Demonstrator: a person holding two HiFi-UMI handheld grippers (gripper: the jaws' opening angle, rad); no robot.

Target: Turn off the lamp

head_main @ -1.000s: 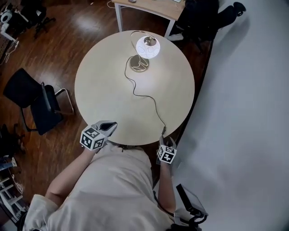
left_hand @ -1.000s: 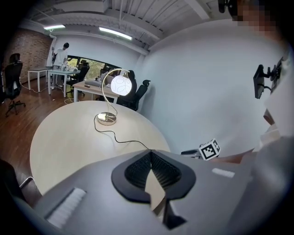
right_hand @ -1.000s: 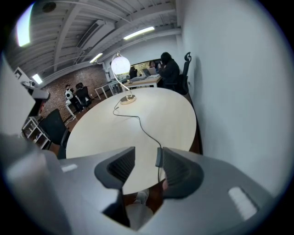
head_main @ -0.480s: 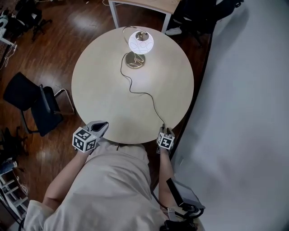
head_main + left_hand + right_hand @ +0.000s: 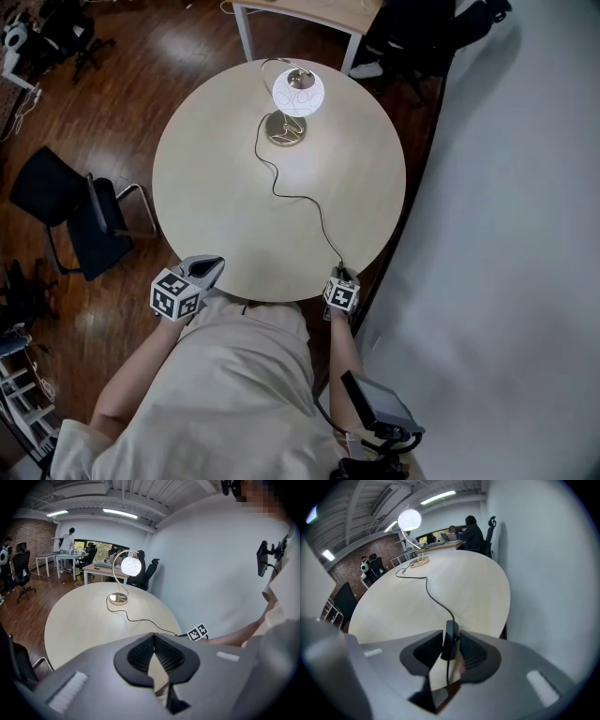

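The lamp [image 5: 298, 92] stands lit at the far side of the round table [image 5: 216, 187], its white globe glowing over a brass base [image 5: 286, 129]. Its black cord [image 5: 300, 197] snakes across to the near right edge. There my right gripper [image 5: 339, 277] holds the cord's black inline switch [image 5: 451, 639] between its pads; the jaws are closing and both pads lie against it. The lamp [image 5: 409, 519] still glows in the right gripper view. My left gripper [image 5: 208, 267] hovers at the near left edge, tips together and holding nothing [image 5: 153, 637]. The lamp [image 5: 131, 566] glows there too.
A black chair [image 5: 89, 220] stands left of the table on the wood floor. A wooden desk [image 5: 309, 11] is behind the lamp. A white wall [image 5: 506, 234] runs close along the table's right side. People sit at desks far back.
My right gripper has come in to the table's near right edge, onto the cord's switch. The left gripper has hardly moved. The lamp stays lit.
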